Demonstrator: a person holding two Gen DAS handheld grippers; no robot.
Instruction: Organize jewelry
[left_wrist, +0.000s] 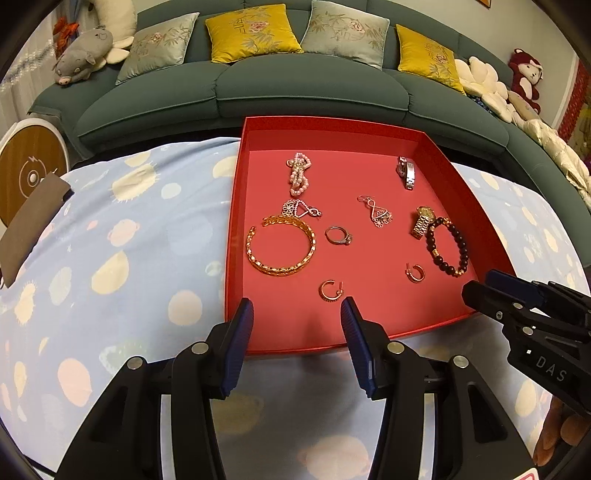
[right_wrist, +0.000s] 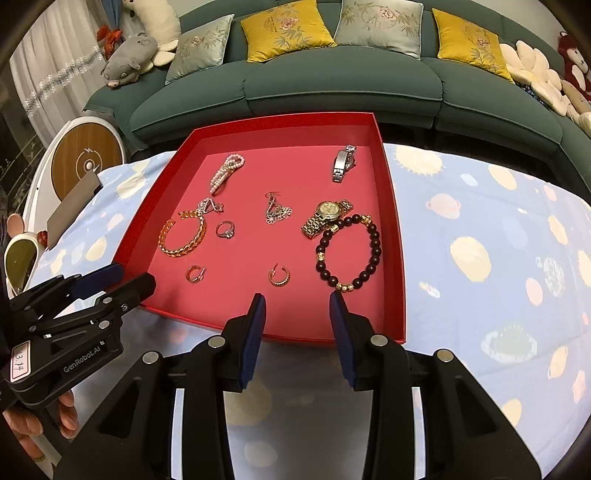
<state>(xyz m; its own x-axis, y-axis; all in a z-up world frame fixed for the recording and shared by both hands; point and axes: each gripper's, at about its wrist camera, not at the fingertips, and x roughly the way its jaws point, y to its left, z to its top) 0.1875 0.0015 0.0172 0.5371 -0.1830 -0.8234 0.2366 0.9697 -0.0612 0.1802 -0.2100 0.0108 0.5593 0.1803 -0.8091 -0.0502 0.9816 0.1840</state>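
A: Left wrist view: looks steeply down along its fingers, close over the near edge of the shallow red cardboard tray (left_wrist: 436, 147).

B: Right wrist view likewise; both share the tray (right_wrist: 388, 184) and the dark green fabric sofa (right_wrist: 332, 88).

Black tools (left_wrist: 297, 306) (right_wrist: 297, 301); blue ribbed pads (left_wrist: 236, 343); silver screws; "GenRobot.AI" lettering

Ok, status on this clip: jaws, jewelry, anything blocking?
Left gripper and right gripper open, empty, at near rim of red tray. Jewelry spread inside, untouched. Nothing blocking.

Matt red tray (left_wrist: 236, 221); shiny gold metal bangle (left_wrist: 280, 245) (braided); glossy dark bead bracelet (right_wrist: 349, 254).
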